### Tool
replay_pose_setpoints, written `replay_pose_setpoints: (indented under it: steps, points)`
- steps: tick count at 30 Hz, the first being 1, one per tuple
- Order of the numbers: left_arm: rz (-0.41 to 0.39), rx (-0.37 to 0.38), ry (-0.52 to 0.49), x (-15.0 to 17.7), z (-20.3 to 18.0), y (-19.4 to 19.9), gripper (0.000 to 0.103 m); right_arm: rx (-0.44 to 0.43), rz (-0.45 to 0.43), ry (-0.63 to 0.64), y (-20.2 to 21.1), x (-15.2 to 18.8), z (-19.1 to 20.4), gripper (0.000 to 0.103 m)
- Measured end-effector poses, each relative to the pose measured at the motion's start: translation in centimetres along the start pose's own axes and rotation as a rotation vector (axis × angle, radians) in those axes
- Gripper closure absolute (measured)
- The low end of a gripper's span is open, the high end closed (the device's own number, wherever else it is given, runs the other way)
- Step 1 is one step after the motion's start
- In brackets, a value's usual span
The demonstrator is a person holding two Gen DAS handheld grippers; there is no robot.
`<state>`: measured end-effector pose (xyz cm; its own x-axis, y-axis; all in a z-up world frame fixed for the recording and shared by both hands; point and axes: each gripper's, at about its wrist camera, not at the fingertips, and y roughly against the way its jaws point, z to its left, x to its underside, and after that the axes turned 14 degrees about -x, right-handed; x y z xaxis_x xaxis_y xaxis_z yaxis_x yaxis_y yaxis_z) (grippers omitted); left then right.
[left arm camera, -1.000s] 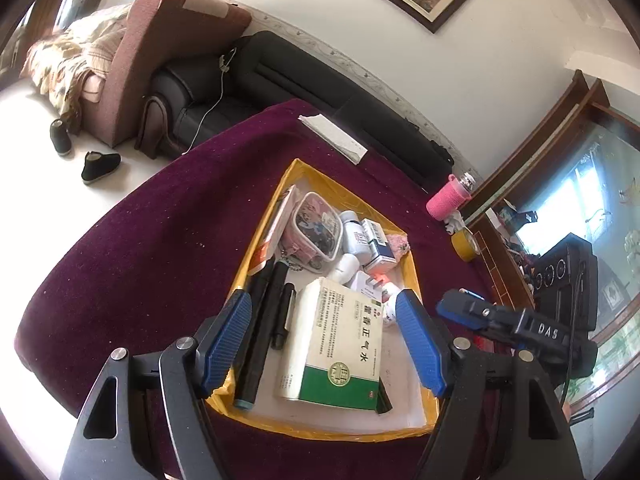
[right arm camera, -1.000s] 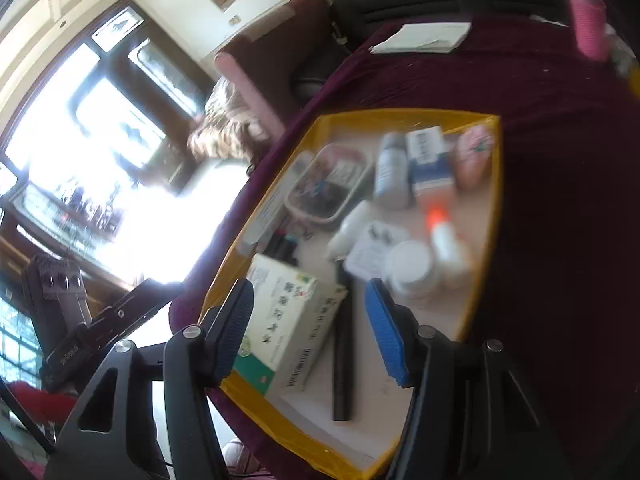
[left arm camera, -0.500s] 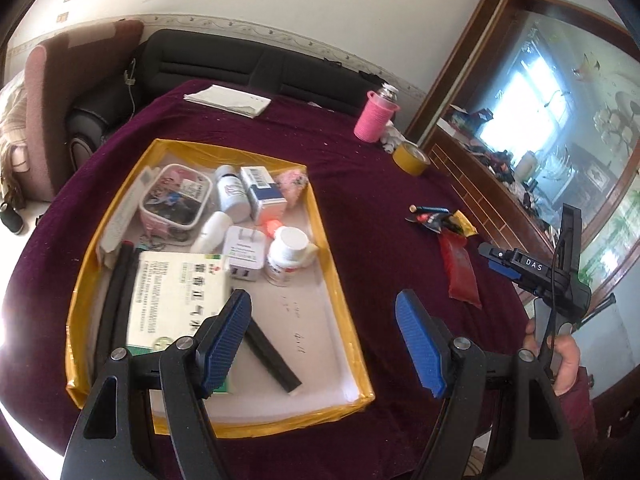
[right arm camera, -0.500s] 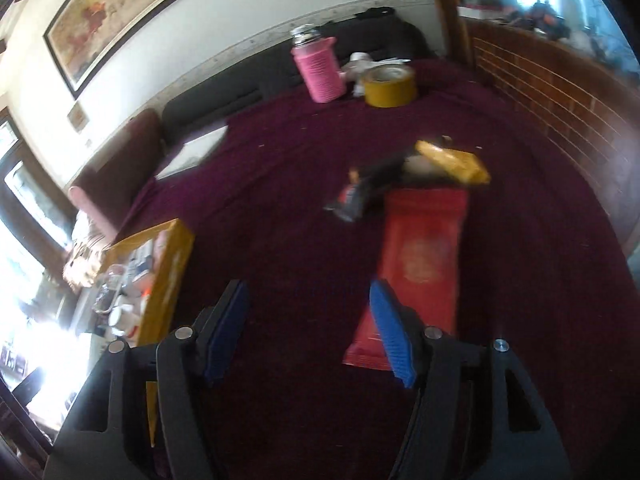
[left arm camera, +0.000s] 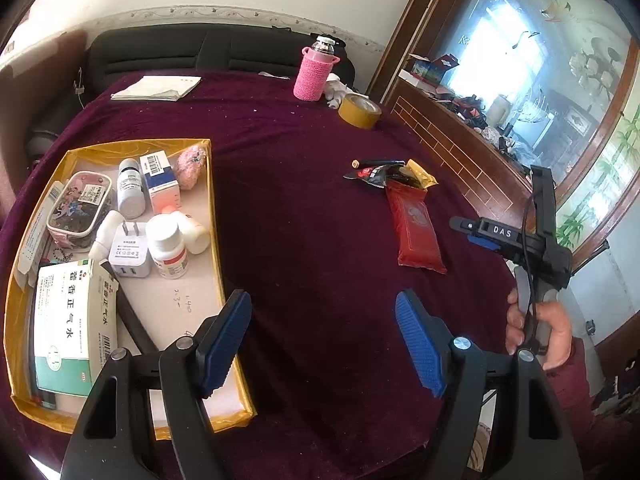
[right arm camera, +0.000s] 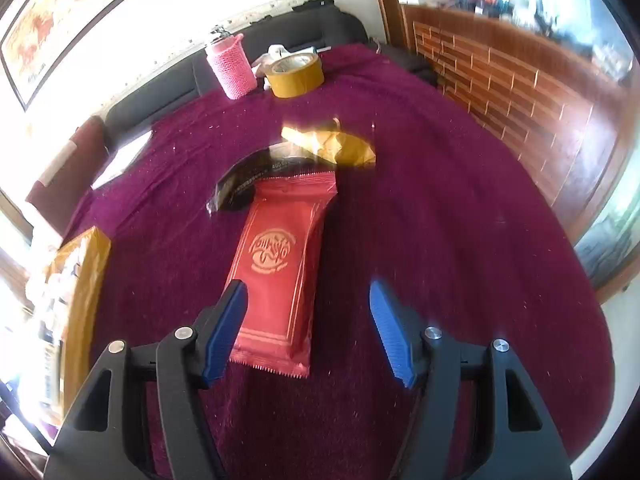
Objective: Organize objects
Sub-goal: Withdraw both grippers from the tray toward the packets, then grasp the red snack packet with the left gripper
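Observation:
A yellow-rimmed tray (left arm camera: 214, 208) at the left of the purple table holds a green-and-white medicine box (left arm camera: 68, 316), bottles, a charger and a pouch. My left gripper (left arm camera: 320, 308) hangs open over bare cloth just right of the tray, with nothing between its fingers. A red snack packet (left arm camera: 416, 228) lies to the right, with a black packet (left arm camera: 372, 172) and a yellow packet (left arm camera: 420, 174) behind it. My right gripper (right arm camera: 308, 300) is open above the near end of the red packet (right arm camera: 276, 256), its left finger over the packet's left edge. A hand (left arm camera: 536, 328) holds that gripper (left arm camera: 474, 236).
A pink-sleeved bottle (right arm camera: 232, 66) and a roll of yellow tape (right arm camera: 296, 72) stand at the table's far edge, with folded white paper (left arm camera: 156, 88) at the far left. A black sofa runs behind the table. A brick-patterned wooden ledge lies to the right.
Both grippers have swung away from the tray to the right. The right one now hovers over the red packet, closer than half a second ago. The left one has shifted onto the open cloth.

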<state>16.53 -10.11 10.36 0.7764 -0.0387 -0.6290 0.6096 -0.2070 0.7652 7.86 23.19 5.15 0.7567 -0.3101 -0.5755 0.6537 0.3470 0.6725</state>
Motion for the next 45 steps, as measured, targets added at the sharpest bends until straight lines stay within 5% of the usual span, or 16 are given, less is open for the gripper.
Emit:
replay_pose_setpoints:
  steps: [6, 12, 16, 18, 23, 28, 32, 38, 42, 45]
  points:
    - [0.041, 0.007, 0.017, 0.6, -1.0, -1.2, 0.034, -0.064, 0.051, -0.101, -3.4, -3.2, -3.1, 0.04]
    - [0.032, -0.018, -0.002, 0.8, -1.6, -0.8, 0.034, -0.138, 0.18, -0.054, -8.3, -3.3, 1.0, 0.034]
    - [0.039, -0.019, -0.002, 0.8, -1.6, -0.8, 0.034, -0.383, 0.278, 0.03, -8.7, -1.6, 5.6, 0.035]
    - [0.04, -0.017, -0.001, 0.8, -1.6, -0.8, 0.034, -0.416, 0.244, 0.063, -7.1, -1.8, 6.6, 0.034]
    - [0.048, 0.01, 0.016, 0.9, -1.2, -1.1, 0.034, -0.168, 0.008, 0.111, -1.1, -5.7, 3.5, 0.034]
    - [0.082, 0.05, 0.059, 1.2, -0.9, -2.1, 0.034, 0.011, 0.028, 0.092, -1.5, -8.1, -0.9, 0.034]
    - [0.089, 0.039, 0.062, 1.4, -1.0, -2.0, 0.034, 0.028, -0.001, -0.002, -3.7, -10.6, -3.1, 0.034]
    - [0.077, 0.012, 0.06, 1.3, -1.0, -1.6, 0.034, 0.058, 0.108, -0.154, -8.9, -12.6, -5.8, 0.034]
    - [0.09, 0.014, 0.064, 1.0, -1.0, -2.3, 0.034, 0.168, 0.182, 0.035, -9.5, -11.2, -3.3, 0.039]
    - [0.099, 0.025, 0.052, 0.8, -1.3, -2.8, 0.034, 0.141, 0.26, 0.089, -8.2, -9.4, -2.1, 0.04]
